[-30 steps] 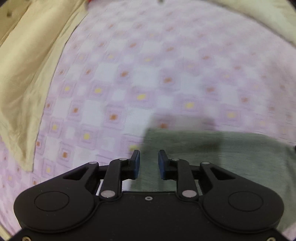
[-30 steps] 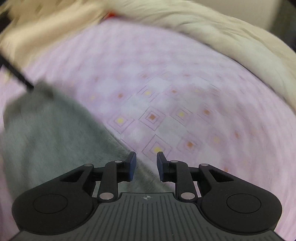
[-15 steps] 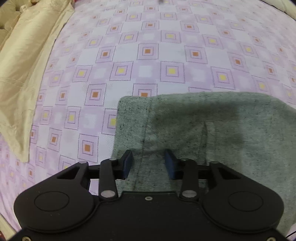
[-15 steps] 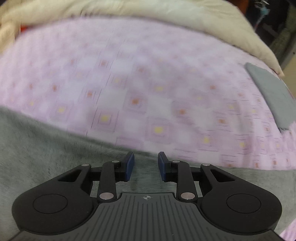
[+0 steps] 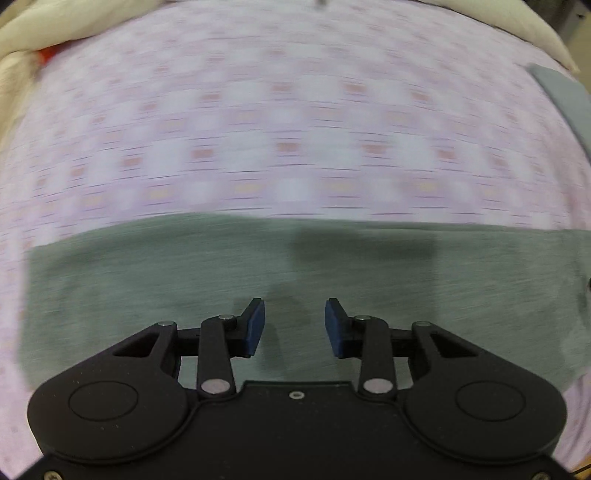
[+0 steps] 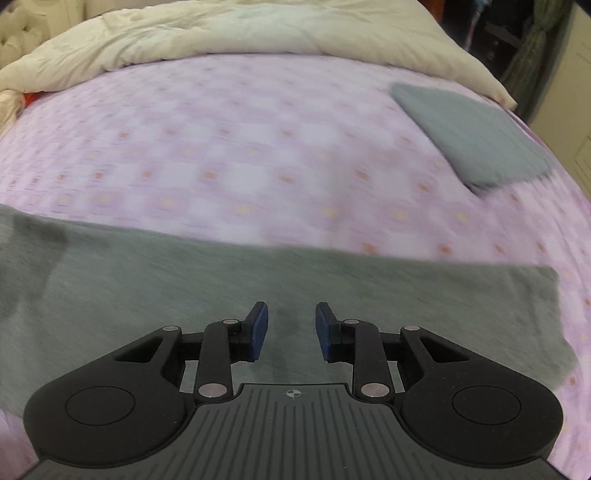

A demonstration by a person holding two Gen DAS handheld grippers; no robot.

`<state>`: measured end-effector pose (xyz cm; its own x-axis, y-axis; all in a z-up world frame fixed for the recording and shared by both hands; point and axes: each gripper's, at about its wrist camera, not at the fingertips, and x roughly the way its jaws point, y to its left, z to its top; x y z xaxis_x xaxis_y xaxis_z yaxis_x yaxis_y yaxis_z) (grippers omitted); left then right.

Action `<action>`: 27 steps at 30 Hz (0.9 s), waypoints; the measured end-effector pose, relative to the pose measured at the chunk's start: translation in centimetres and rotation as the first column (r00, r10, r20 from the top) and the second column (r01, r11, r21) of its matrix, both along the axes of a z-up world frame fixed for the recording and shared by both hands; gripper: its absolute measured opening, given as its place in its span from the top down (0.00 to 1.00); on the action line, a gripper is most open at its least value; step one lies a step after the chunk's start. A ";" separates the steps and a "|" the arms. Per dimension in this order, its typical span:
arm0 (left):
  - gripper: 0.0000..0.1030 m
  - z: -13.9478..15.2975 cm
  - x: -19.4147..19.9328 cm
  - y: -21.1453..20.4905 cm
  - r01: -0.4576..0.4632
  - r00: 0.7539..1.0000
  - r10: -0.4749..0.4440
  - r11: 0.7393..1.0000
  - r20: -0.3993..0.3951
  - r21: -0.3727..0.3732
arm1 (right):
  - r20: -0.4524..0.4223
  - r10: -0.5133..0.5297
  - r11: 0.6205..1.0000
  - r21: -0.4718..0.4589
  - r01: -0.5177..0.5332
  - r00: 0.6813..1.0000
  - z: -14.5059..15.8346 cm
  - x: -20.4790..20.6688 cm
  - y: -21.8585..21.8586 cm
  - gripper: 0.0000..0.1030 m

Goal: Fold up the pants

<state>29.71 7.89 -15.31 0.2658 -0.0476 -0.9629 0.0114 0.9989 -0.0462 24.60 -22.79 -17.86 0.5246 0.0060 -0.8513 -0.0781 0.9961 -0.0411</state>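
A bed sheet [image 6: 221, 147] of lilac squares filled both views — a cream duvet [image 6: 221, 33] bunched along its far edge, a folded grey cloth [image 6: 472, 136] at far right. The grey-green pants [image 6: 184, 280] lay flat near the front, long axis running left to right. The left tongs [image 5: 294, 325] and right tongs [image 6: 290, 326] hung over them — jaws parted, gripping nothing, the left's having just opened.

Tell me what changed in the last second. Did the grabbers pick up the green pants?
No. Both grippers swept sideways along the green pants, which now show as a long flat band across the bed sheet. The left gripper has just been opening, the right gripper opened slightly; nothing is between either pair of fingers. The pants stayed lying flat, and the folded grey cloth hasn't moved.
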 end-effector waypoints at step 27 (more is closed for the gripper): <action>0.49 -4.5 7.1 -7.1 -0.097 0.993 0.102 0.991 -0.055 0.094 | -0.102 -0.634 0.714 0.303 0.631 0.767 -2.0 -5.5 -20.5 0.89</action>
